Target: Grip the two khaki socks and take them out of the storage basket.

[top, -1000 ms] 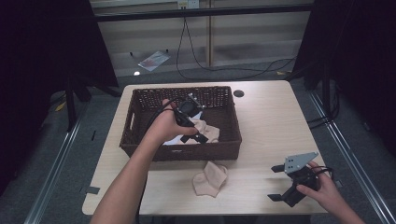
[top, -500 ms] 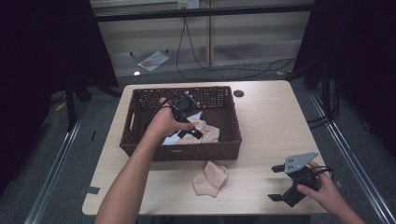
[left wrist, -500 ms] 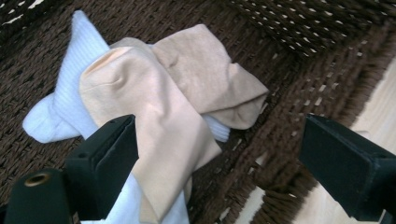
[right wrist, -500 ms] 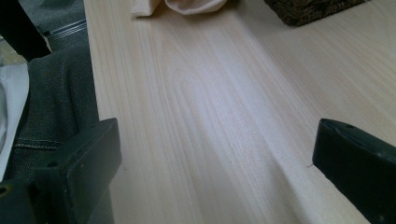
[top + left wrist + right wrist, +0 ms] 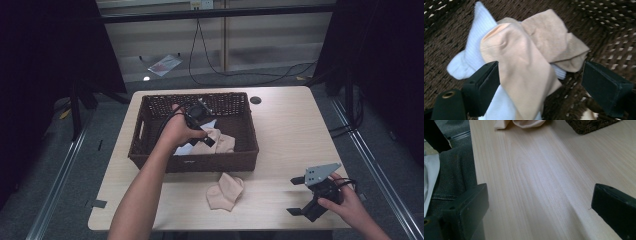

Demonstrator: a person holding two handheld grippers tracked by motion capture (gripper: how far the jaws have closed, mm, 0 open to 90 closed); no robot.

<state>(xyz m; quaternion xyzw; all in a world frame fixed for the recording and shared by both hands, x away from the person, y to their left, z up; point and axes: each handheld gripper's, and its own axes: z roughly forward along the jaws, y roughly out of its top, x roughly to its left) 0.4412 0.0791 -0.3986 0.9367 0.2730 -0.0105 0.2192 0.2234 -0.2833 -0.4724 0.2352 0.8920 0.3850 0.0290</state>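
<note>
My left gripper (image 5: 202,140) reaches down into the dark wicker basket (image 5: 150,150). In the left gripper view (image 5: 540,82) its jaws stand wide, having just closed a little. A beige sock (image 5: 524,62) lies between them, with the right pad well clear of it. Under it lie a white sock (image 5: 474,50) and another beige sock (image 5: 554,42). A further beige sock (image 5: 225,191) lies crumpled on the table in front of the basket. My right gripper (image 5: 295,196) rests at the table's near right corner, open, with bare wood between its jaws (image 5: 540,202).
The light wooden table (image 5: 290,130) has a small dark round hole (image 5: 256,100) behind the basket. In the right gripper view the loose sock (image 5: 524,123) and a basket corner (image 5: 589,125) lie far ahead. The person's trousers (image 5: 454,170) meet the table's near edge.
The left hand has sunk deeper into the basket, toward the socks. The right hand and the sock on the table have not moved.
</note>
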